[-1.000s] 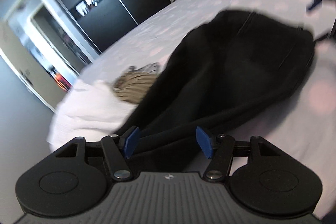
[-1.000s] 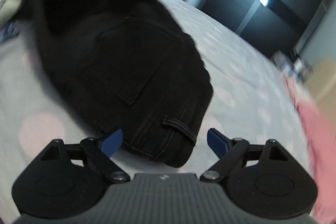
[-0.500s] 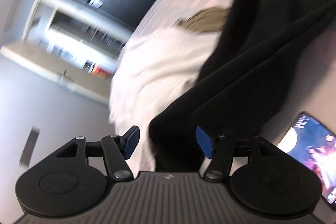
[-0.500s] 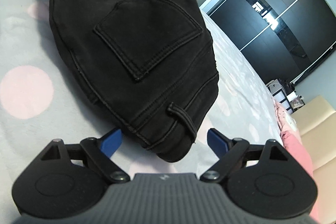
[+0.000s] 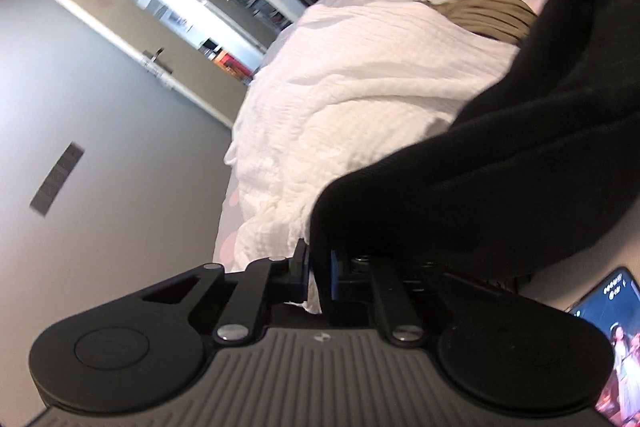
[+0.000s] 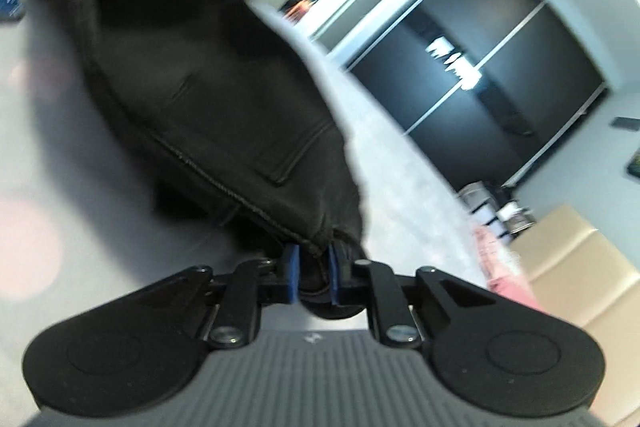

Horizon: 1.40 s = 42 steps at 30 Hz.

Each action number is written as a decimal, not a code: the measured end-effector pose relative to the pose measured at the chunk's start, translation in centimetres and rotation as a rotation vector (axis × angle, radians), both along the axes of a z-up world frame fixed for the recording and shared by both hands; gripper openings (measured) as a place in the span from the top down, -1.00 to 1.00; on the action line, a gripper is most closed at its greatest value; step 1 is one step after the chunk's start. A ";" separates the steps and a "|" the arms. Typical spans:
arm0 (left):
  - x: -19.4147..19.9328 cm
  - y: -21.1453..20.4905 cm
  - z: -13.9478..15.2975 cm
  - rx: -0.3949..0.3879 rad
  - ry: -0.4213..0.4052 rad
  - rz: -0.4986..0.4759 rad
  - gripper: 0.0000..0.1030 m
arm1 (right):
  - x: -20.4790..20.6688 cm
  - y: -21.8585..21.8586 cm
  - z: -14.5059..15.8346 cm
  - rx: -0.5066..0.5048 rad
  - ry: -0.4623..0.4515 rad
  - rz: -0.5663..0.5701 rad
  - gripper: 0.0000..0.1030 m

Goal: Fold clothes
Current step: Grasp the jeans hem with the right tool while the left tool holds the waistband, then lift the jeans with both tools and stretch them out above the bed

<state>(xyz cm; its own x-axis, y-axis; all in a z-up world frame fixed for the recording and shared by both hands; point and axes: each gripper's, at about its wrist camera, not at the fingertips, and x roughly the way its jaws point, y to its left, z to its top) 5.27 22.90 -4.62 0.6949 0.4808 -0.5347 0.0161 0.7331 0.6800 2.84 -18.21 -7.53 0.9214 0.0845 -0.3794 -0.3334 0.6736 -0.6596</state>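
Both grippers, spread half a second ago, now pinch the black jeans (image 6: 208, 99): left gripper (image 5: 319, 275) at the bed's (image 6: 44, 131) foot edge, right gripper (image 6: 311, 277) at the waistband; folding remains unfinished.

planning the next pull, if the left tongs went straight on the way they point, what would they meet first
The left tongs are already shut on the black jeans, so more of that cloth comes first; the white blanket likely lies beyond, though depth is unclear.

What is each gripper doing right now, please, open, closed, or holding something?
Left gripper: closed on an edge of the black jeans.
Right gripper: closed on the jeans' waistband end.
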 end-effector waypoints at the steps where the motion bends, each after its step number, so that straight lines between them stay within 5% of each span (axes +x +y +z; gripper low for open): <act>1: -0.2 0.1 0.7 -0.015 -0.013 0.013 0.87 | 0.1 -0.1 1.0 0.013 -0.029 -0.014 0.72; 10: -4.3 2.0 9.0 -0.229 -0.207 0.142 0.87 | 1.9 -0.8 13.0 0.161 -0.351 -0.111 0.95; 13: -6.0 2.9 11.9 -0.317 -0.266 0.186 0.87 | 2.1 -2.2 18.8 0.219 -0.570 -0.219 1.00; 16: -7.0 3.3 13.5 -0.335 -0.276 0.169 0.87 | 3.6 -5.2 25.2 0.334 -0.454 -0.260 1.00; 18: -7.4 2.2 13.7 -0.300 -0.271 0.125 0.87 | 4.1 -6.3 26.6 0.342 -0.318 -0.212 1.00; 22: -7.3 1.0 14.1 -0.283 -0.304 0.085 0.87 | 3.1 -5.9 22.6 0.257 -0.146 -0.084 0.87; 23: -7.1 0.8 14.1 -0.263 -0.316 0.073 0.87 | 2.8 -5.7 21.1 0.246 -0.100 -0.058 0.73; 24: -6.9 0.9 14.4 -0.271 -0.325 0.072 0.87 | 2.4 -5.5 19.6 0.236 -0.054 -0.032 0.24; 26: -6.7 1.1 15.5 -0.317 -0.344 0.083 0.87 | 1.2 -4.8 16.3 0.204 0.019 0.037 -0.05; 32: -5.9 1.8 17.3 -0.340 -0.373 0.096 0.87 | -4.1 -2.9 5.1 -0.015 0.142 0.254 -0.35; 40: -4.6 2.6 17.4 -0.342 -0.369 0.109 0.87 | -4.4 -1.1 -1.7 -0.224 0.026 0.296 -0.34; 41: -4.5 2.7 17.3 -0.339 -0.365 0.110 0.87 | -4.2 -0.9 -2.3 -0.243 0.006 0.294 -0.19; 42: -4.5 2.7 17.3 -0.337 -0.362 0.110 0.87 | -4.1 -0.7 -2.8 -0.262 -0.015 0.292 0.17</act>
